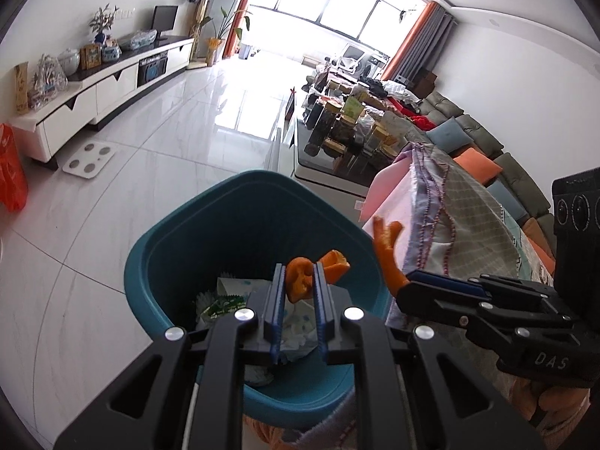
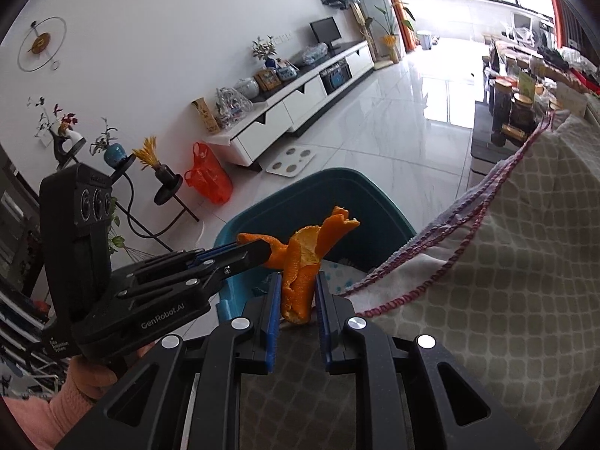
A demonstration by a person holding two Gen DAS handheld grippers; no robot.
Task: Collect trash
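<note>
My left gripper is shut on a piece of orange peel, held over the open teal bin. Crumpled paper and wrappers lie inside the bin. At the right of the left wrist view, my right gripper hangs beside the bin's rim, shut on another orange peel. In the right wrist view, the right gripper pinches that curled peel above the cloth's edge, next to the bin. The left gripper reaches in from the left with its peel.
A table under a checked cloth borders the bin on the right. On the white tiled floor lie a bathroom scale and an orange plastic bag. A white TV cabinet, a coffee table with jars and a sofa stand farther off.
</note>
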